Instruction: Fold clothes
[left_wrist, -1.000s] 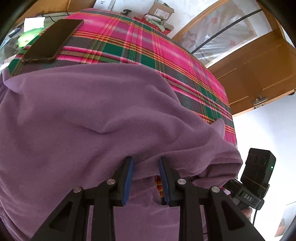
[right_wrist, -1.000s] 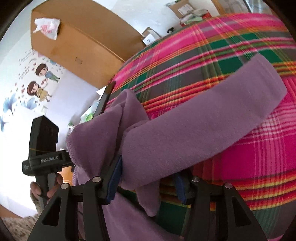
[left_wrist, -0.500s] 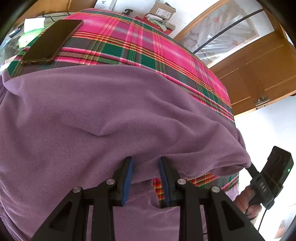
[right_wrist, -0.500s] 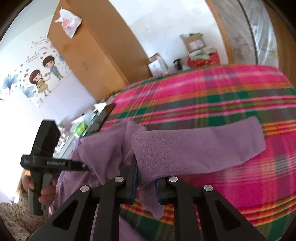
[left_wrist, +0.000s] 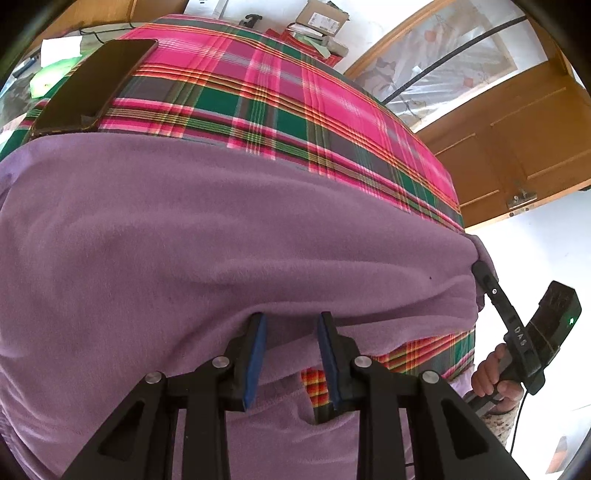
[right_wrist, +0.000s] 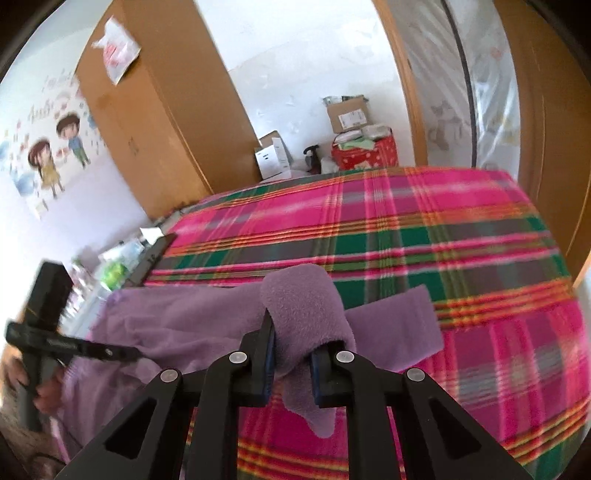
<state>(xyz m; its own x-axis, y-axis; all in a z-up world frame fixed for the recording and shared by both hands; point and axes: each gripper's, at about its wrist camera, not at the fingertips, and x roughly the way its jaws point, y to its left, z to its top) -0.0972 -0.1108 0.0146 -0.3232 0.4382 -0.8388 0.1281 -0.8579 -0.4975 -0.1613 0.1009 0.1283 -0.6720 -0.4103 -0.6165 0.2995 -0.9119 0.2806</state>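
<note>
Phone (left_wrist: 92, 85): one dark phone lies flat at the far left of the plaid cover (left_wrist: 295, 96), its near end just touching the far hem of your garment.
Purple garment (left_wrist: 207, 236): one fleece piece, spread over the near half of the bed; in your right view one sleeve (right_wrist: 399, 325) lies out to the right on the plaid.
Left gripper (left_wrist: 291, 354): your fingers (left_wrist: 255, 350) bite the near folded edge of the fleece, which bunches between the blue pads; they are clenched on the cloth.
Right gripper (right_wrist: 290, 360): your fingers (right_wrist: 266, 347) are clenched on a rolled bunch of the same fleece, lifted off the bed, with a tail of cloth hanging below the pads.
Hands: your right hand (left_wrist: 491, 376) shows at the right edge of the left view, wrapped round its handle; your left hand (right_wrist: 46, 391) shows at the left edge of the right view, blurred.
In the way: between your two grippers the fleece is stretched across; nothing else lies on it.
Around: a tall wooden wardrobe (right_wrist: 155, 122) on the left, two cartoon children on the wall (right_wrist: 59, 151), a white box (right_wrist: 273, 155), a red dotted box (right_wrist: 365, 155) with a cardboard box (right_wrist: 349, 112) above it beyond the far end of the bed, a wooden door (left_wrist: 517, 147) on the right.
</note>
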